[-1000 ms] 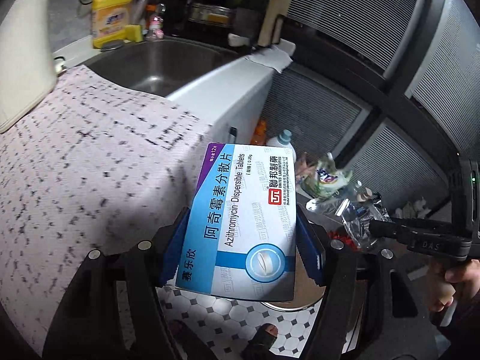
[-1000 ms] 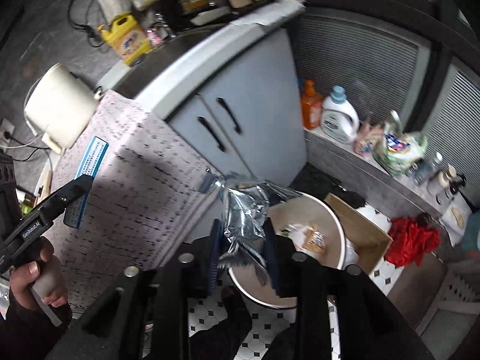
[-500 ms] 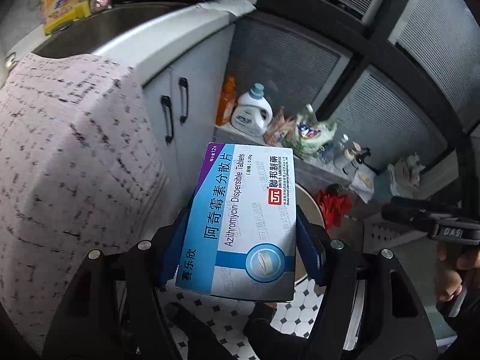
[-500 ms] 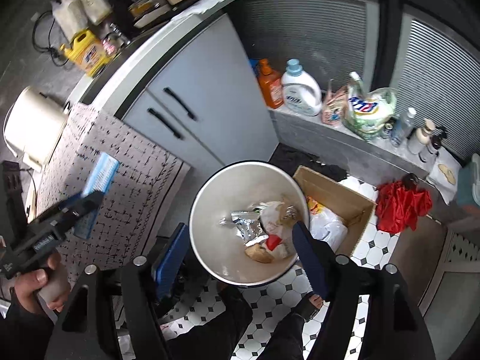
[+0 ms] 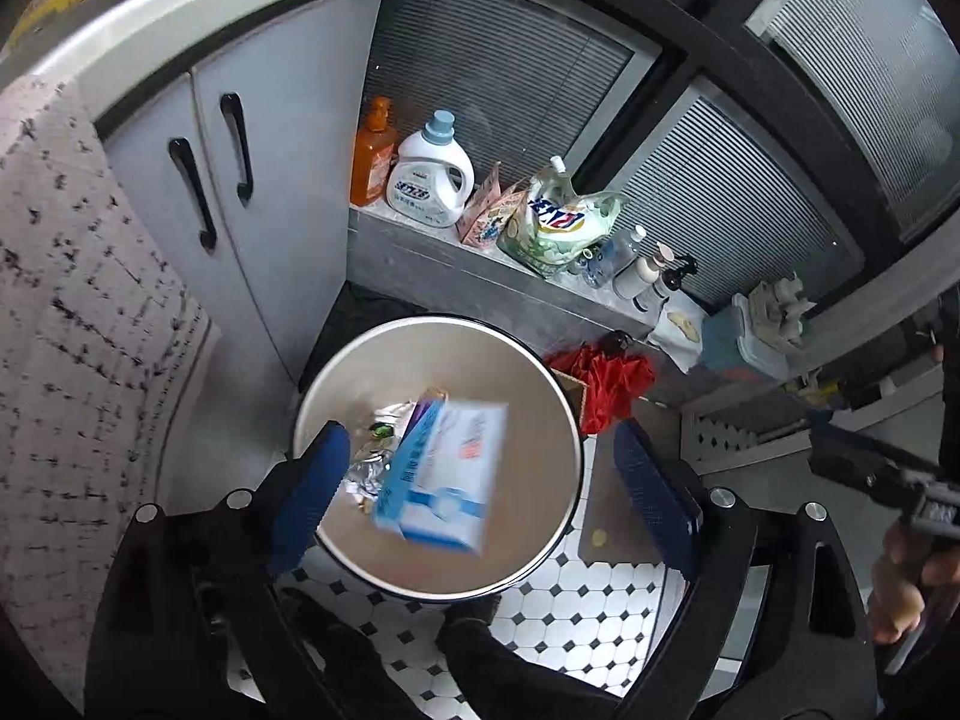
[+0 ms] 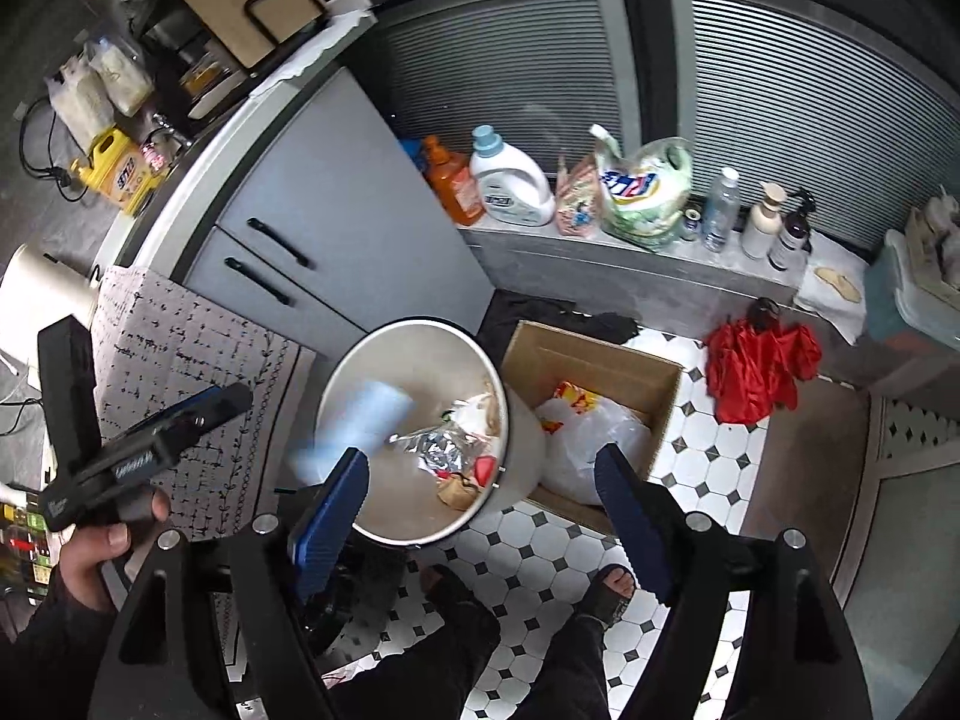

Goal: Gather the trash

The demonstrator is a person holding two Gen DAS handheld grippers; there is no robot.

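A round white trash bin [image 5: 534, 372] stands on the tiled floor below both grippers. My left gripper [image 5: 477, 438] hangs over it, its jaws opening and its blue pads clear of the blue-and-white medicine box [image 5: 444, 474]. The box is blurred and falling into the bin. Crumpled silver foil [image 5: 366, 474] lies at the bottom with other scraps. My right gripper [image 6: 480, 455] is over the bin's [image 6: 420, 354] near edge, its jaws opening with nothing between them. The right wrist view also shows the box [image 6: 366, 420] as a blue blur and the foil [image 6: 441, 444].
A cardboard box [image 6: 600, 360] holding a plastic bag stands right of the bin. A grey cabinet [image 6: 336, 228] and a patterned tablecloth [image 6: 180, 360] are on the left. Detergent bottles [image 6: 510, 186] line a low ledge behind, by a red cloth [image 6: 756, 372]. A person's feet [image 6: 612, 594] stand below.
The left gripper swung from the table to above the bin and let go of the medicine box. The right gripper dropped the foil wrapper into the bin and stands wide.
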